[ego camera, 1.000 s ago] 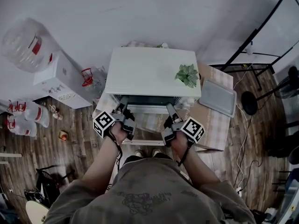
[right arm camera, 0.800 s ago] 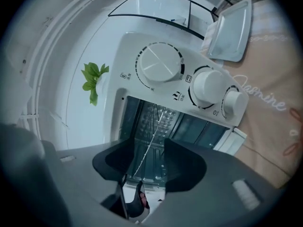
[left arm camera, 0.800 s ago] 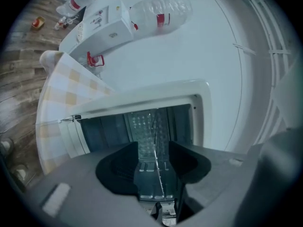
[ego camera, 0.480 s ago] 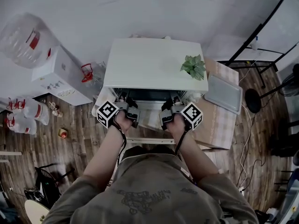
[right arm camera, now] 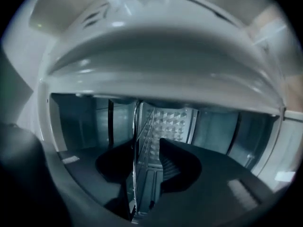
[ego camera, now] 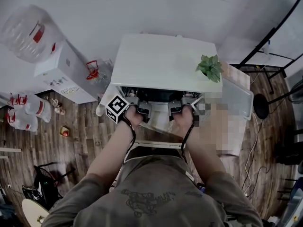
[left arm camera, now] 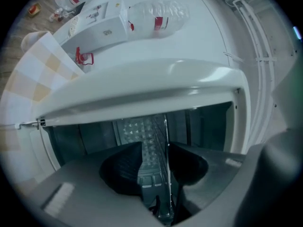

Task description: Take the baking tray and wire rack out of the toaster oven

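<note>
The white toaster oven (ego camera: 161,65) stands in front of me with its door down. Both hands reach into its mouth. My left gripper (ego camera: 137,109) and right gripper (ego camera: 179,109) sit side by side at the opening, their tips hidden under the oven's top. In the left gripper view the wire rack (left arm camera: 161,141) runs edge-on between the left gripper's (left arm camera: 155,169) dark jaws, which are closed narrowly on it. The right gripper (right arm camera: 147,174) holds the rack (right arm camera: 142,136) the same way. The grey baking tray (ego camera: 236,91) lies on the checked table to the right of the oven.
A small green plant (ego camera: 210,67) stands on the oven's right rear corner. A white dispenser box (ego camera: 61,74) and a big water bottle (ego camera: 28,39) are to the left. Small bottles lie on the wooden floor at the left. A black stand (ego camera: 265,46) is at the right.
Both grippers have moved forward from above the lowered door into the oven's mouth. My head has leaned in with them, and the oven sits lower in the view.
</note>
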### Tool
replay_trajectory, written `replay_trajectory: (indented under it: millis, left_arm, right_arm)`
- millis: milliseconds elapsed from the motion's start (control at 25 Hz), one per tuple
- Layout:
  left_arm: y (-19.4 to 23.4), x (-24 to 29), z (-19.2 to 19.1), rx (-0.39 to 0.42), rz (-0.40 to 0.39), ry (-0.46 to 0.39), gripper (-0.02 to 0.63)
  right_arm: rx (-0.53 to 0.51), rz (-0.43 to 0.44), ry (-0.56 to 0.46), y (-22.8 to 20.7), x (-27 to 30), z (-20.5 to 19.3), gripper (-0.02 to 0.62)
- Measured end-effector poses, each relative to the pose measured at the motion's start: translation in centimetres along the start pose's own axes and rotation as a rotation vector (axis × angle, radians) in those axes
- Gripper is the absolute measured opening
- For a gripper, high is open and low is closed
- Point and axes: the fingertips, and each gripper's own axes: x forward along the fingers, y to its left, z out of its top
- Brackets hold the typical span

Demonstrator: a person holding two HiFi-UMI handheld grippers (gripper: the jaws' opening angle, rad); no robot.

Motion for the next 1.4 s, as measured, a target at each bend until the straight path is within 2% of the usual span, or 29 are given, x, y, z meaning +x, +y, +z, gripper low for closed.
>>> replay_trajectory:
  millis: [120,240,400,520,1160,1400]
  left_arm:
    - [-0.1,0.6,0.3,-0.002,-0.023,-0.012,0.156]
    - [-0.6,1.1,0.4,-0.001,-0.061,-0.011,0.117]
    - [-1.5,1.2,0.4,-0.01,-0.099,-0.012,0.015]
    - [-1.6,1.1,0.4,-0.012,-0.085,-0.014,0.01]
    - [-1.7,-5.2,-1.4,-0.034,0.017,0.008,0.001]
    - [-2.3,-8.3,-2.3,-0.032,0.03,0.031,0.001]
  right_arm:
    - [0.018,0.01,-0.022,-0.1,0.4,0.1,0.163]
    - [0.036,0.023,-0.04,0.1,0.8,0.1,0.131]
    - [0.022,0.039,-0.039,0.4,0.8,0.3,0.081]
    - [0.021,0.036,-0.03,0.8,0.6,0.2,0.042]
    - [0.053,-0.098,0.032,0.9,-5.8,-2.1,0.031]
    - [0.091,-0.133,0.061,1.3,-9.0,-3.1,0.034]
